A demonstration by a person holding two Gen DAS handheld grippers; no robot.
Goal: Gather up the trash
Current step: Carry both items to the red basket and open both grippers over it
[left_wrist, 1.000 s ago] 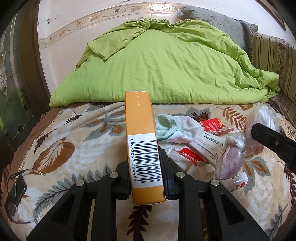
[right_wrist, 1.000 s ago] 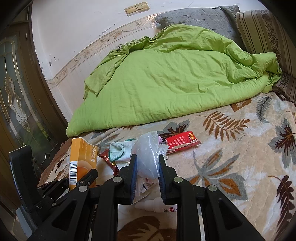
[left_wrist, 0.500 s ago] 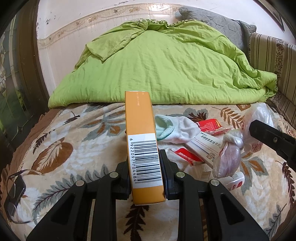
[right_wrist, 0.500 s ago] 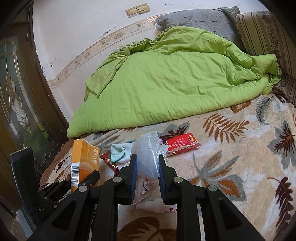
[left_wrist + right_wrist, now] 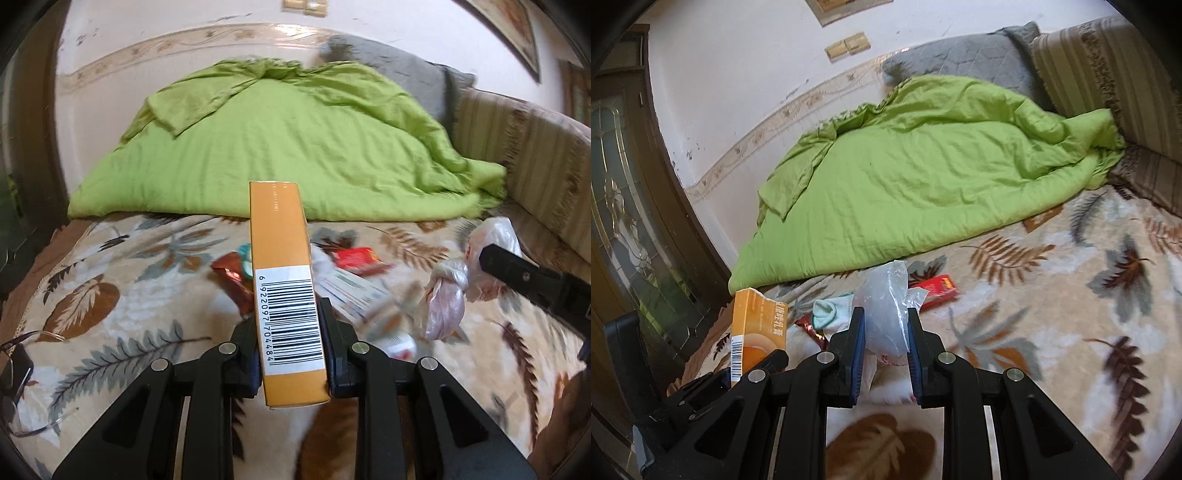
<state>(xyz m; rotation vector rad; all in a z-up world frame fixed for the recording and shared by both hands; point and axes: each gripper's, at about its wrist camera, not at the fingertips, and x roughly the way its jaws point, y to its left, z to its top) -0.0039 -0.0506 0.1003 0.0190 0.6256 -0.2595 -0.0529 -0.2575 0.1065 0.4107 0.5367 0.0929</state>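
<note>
Both of my grippers have lifted away from the bed since a second ago, so the litter on the leaf-patterned blanket now sits lower and further off in each view. My left gripper has its fingers clamped on the long sides of an orange carton, which points forward with its barcode label facing up. My right gripper has its fingers closed on a crumpled clear plastic bag; from the left view the knotted bag hangs clear of the bed. Below on the blanket lie a red packet, a pale green-cuffed sock and a dark red wrapper, near one another. A green quilt is heaped behind them.
</note>
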